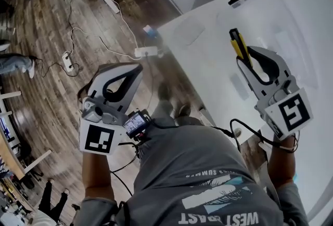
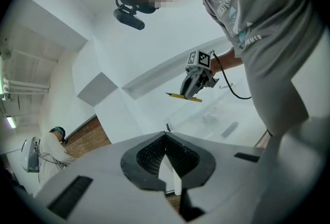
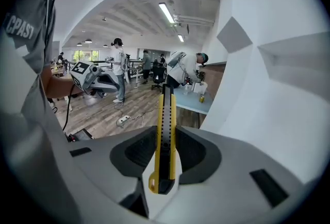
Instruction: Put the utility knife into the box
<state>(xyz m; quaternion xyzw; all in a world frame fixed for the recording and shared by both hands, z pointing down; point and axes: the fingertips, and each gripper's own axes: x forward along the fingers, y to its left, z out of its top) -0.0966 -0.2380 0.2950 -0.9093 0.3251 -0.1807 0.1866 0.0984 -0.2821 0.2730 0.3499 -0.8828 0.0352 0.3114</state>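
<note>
Off the left edge of the table point(image 1: 208, 53), over the wooden floor, the left gripper point(image 1: 138, 68) hangs with its jaws together and nothing between them; it is well apart from the work.

Above the table, the knife point(image 1: 238, 43) is clamped between the pads of the right gripper point(image 1: 245, 58). Its long axis runs straight along the jaws. The black nose sticks out past the tips, away from the person, and the yellow butt sits back in the throat.

What looks like a clear box point(image 2: 196, 115) lies on the table just below and ahead of the knife, though its walls are faint. As I judge it, the right gripper alone is placed to do the job. The knife needs tipping nose-down or level over the box before the jaws let go.
</note>
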